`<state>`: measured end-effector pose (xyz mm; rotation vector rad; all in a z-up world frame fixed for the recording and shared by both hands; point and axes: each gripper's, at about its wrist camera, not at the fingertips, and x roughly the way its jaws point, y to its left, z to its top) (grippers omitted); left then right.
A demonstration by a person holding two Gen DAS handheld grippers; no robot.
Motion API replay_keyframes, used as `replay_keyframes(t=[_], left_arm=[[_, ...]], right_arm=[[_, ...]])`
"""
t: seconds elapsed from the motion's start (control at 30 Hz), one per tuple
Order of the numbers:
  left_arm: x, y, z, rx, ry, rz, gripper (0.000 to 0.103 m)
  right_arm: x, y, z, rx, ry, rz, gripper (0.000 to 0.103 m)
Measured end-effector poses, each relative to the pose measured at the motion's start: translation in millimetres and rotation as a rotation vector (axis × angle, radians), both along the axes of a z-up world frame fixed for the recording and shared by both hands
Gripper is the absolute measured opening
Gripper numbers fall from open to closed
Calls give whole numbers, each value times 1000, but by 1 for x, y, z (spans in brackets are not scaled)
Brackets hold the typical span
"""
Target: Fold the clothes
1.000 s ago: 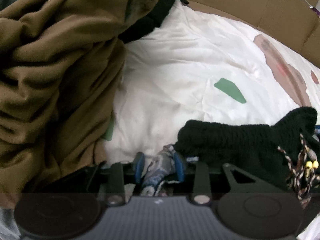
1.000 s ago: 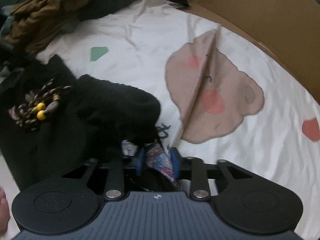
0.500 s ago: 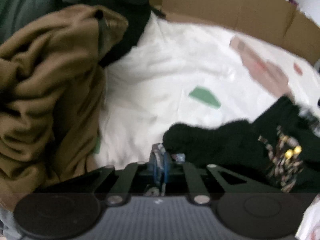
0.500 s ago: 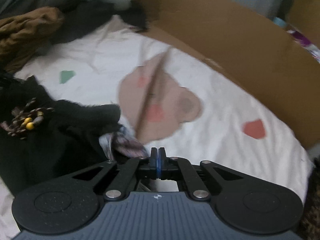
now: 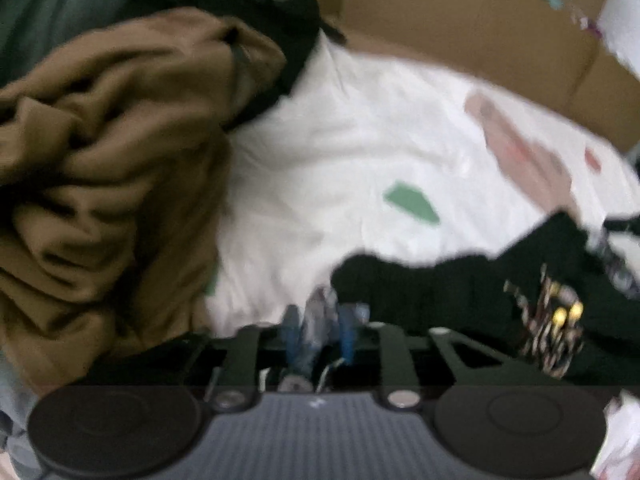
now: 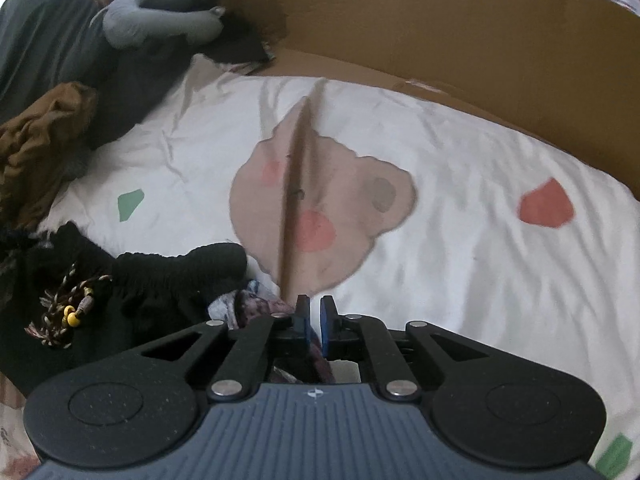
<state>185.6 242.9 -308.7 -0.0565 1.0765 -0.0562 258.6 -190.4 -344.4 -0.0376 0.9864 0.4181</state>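
The black garment (image 5: 460,284) lay crumpled on the white bed sheet (image 5: 340,152), its long axis running side to side between the two hand-held grippers, with a gathered, ribbed edge facing the far side of the bed. A braided cord with yellow beads (image 5: 560,320) lay on it, toward the right in the left wrist view.

The left hand-held gripper (image 5: 318,330) had its jaws opening, at a narrow gap; a strip of patterned grey cloth (image 5: 316,316) stood between its blue pads (image 5: 292,332), at one end of the black garment. That view was blurred, so whether the pads pressed the cloth could not be told.

The right hand-held gripper (image 6: 314,320) was also opening, its jaws a thin slit apart. Patterned cloth lay just left of its fingers (image 6: 302,316) and showed below them, but a grip could not be made out.

A heap of brown clothing (image 5: 108,184) sat well apart at the left. A bear print (image 6: 320,208) on the sheet was creased by a raised fold, and a cardboard wall (image 6: 460,32) stood behind the bed.
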Motion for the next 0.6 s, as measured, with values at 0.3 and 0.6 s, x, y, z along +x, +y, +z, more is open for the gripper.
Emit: replay_keyframes(t=[0.3, 0.6], left_arm=[[19, 10, -29, 32, 49, -8, 28], [7, 6, -45, -8, 58, -102, 23]], right_arm=[[8, 22, -4, -39, -32, 84, 39], [-4, 48, -11, -144, -67, 191, 39]])
